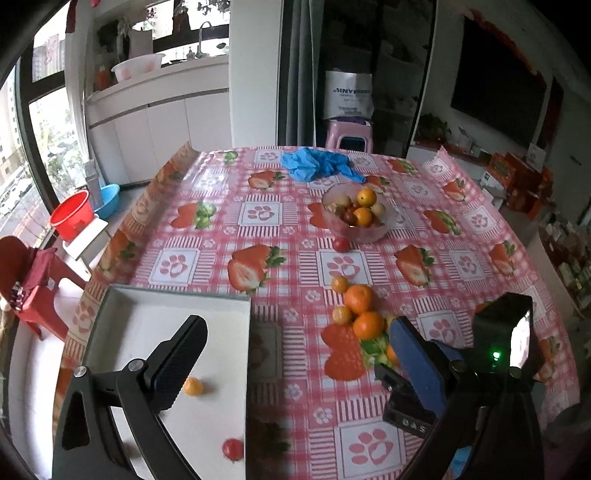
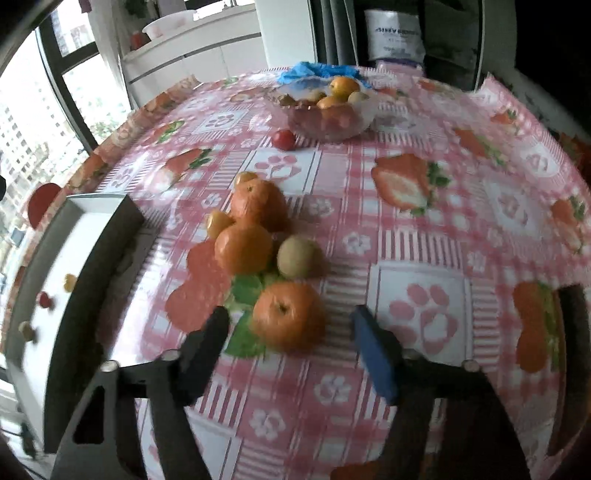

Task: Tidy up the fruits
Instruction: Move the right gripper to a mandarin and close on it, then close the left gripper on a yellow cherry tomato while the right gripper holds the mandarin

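Lying at lower centre of the right wrist view, the nearest orange (image 2: 288, 315) sits between the right gripper (image 2: 291, 343) fingers, which stand apart, unclamped.

Only readable text so far: white bag (image 1: 348, 94) at top centre of left wrist view, behind the table, dark print starting "SINVE", rest cut off or blurred, smaller lines under it illegible. Same bag (image 2: 393, 35) at top of right wrist view, print too smeared to read. Lower right of left wrist view: black block (image 1: 408, 419) w/ pale letters, approx "OAS", partly hidden.
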A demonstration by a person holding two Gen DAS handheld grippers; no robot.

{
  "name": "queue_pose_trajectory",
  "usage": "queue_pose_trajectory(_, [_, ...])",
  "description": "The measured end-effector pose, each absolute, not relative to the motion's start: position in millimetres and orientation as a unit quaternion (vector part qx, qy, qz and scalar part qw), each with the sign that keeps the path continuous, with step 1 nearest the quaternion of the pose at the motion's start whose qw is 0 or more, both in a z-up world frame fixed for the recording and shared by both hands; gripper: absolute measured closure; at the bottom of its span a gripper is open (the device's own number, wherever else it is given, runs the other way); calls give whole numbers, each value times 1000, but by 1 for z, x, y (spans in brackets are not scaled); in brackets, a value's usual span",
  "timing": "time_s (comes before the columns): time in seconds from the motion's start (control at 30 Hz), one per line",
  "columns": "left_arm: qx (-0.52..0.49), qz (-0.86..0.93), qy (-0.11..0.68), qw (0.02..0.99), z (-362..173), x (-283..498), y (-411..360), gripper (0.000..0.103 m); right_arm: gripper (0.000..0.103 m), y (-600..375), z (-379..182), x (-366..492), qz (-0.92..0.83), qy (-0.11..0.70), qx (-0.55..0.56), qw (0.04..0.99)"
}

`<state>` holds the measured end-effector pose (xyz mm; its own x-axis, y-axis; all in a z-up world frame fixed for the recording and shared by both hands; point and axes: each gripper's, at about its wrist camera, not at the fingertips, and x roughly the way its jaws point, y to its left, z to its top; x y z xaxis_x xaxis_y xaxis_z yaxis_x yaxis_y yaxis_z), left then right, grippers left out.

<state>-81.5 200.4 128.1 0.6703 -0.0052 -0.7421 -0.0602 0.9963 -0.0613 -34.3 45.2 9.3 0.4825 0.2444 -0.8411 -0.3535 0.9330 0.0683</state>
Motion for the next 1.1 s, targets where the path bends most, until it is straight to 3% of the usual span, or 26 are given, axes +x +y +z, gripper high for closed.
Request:
queue_pose_trajectory(0.03, [-33, 15, 407, 913, 125, -78, 199, 3, 62, 47, 9, -34, 172, 475, -65, 860])
queue_pose_trajectory(0.07, [-22, 17, 409, 912, 121, -74, 197, 3, 63, 46, 10, -34, 175, 474, -66, 861])
queue_pose_trajectory(0.33, [70, -9, 424, 903, 78, -47, 163, 4, 63, 6, 14, -51, 188, 468, -26, 863])
queue_pose_trajectory(0.37, [80, -14, 430, 899, 72, -43, 160, 6, 63, 1, 16, -54, 188, 467, -23, 864])
queue_pose_trajectory(0.43, [92, -28, 455, 885, 58, -34, 155, 25, 63, -8, 18, -61, 189, 466, -13, 864])
queue_pose_trajectory(0.47, [93, -33, 466, 879, 51, -31, 154, 28, 63, -11, 19, -63, 191, 465, -10, 864])
queue_pose_trajectory(0.9, [78, -35, 495, 865, 13, -2, 143, 29, 63, -22, 18, -85, 203, 464, 5, 862])
queue_pose_trajectory(1.07, [51, -37, 491, 869, 12, 9, 143, 41, 63, -32, 15, -92, 195, 471, 9, 861])
queue_pose_trajectory(1.1, [46, -41, 489, 870, 11, 10, 144, 48, 63, -33, 15, -92, 193, 470, 10, 861])
